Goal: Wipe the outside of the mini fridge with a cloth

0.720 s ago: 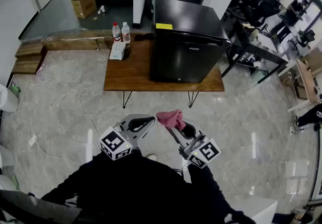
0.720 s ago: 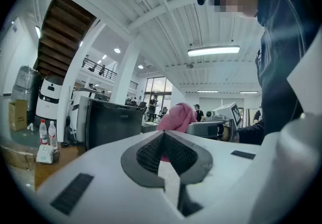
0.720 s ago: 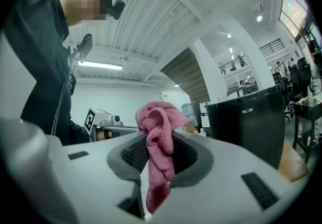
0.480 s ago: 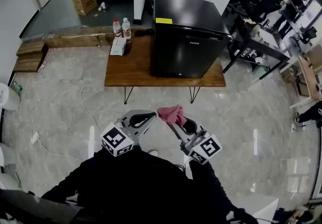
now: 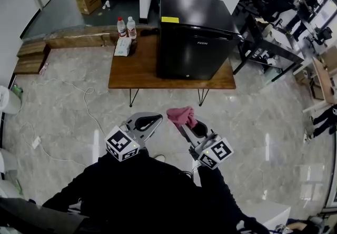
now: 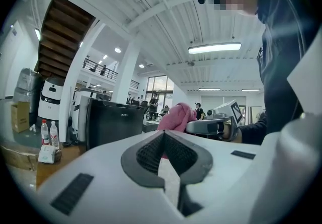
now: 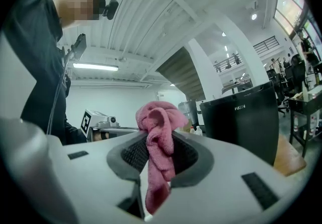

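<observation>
Ahead, the mini fridge (image 5: 197,43) stands on the right part of a low wooden table (image 5: 137,72), on the far side of a stretch of marble floor from the person. It is a black, glossy box with its door shut and facing the person. Small pale lettering sits high on the door, and a yellow label lies on the top near the front left corner. On the table's far left corner are two water bottles (image 5: 127,27) and a white tissue pack (image 5: 122,46).

The right gripper (image 5: 187,122) is clenched on a pink cloth (image 5: 180,114). The right gripper view shows the fluffy cloth bunched above the pads and hanging down between them. The left gripper (image 5: 151,119) is just left of it, and its jaws are closed together with nothing between them. Both are held near the person's body, well apart from the fridge.
</observation>
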